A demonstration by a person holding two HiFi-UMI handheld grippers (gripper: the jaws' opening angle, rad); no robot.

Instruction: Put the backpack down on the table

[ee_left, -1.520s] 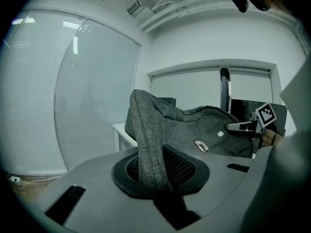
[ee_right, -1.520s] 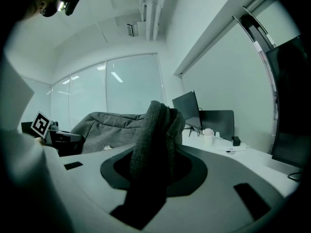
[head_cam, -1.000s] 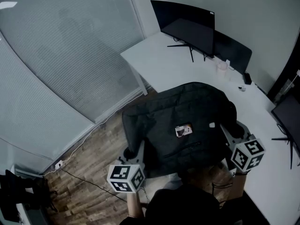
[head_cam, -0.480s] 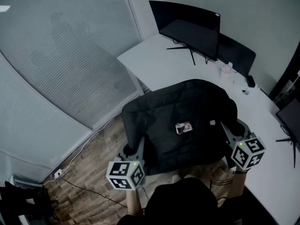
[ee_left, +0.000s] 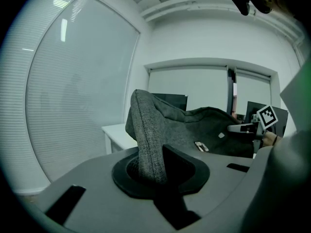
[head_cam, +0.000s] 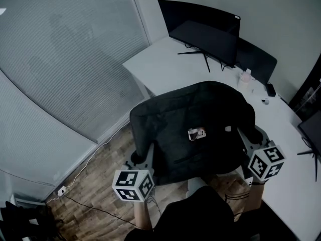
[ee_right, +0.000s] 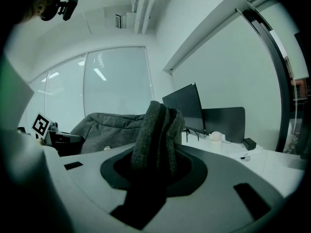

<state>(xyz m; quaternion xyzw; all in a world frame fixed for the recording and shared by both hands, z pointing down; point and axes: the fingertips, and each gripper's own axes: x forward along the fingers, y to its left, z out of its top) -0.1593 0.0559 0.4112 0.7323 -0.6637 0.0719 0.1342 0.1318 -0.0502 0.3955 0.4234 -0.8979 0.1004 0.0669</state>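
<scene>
While the left gripper (head_cam: 144, 159) and right gripper (head_cam: 247, 139) each clamp its fabric (bunched between jaws), the backpack (head_cam: 195, 127) spans between them, far end over the tabletop (head_cam: 160, 67).

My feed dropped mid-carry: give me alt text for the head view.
A dark grey fabric backpack is held up between the left gripper and right gripper, each shut on one side of it, at the edge of a white table. A black monitor stands at the table's far side.
</scene>
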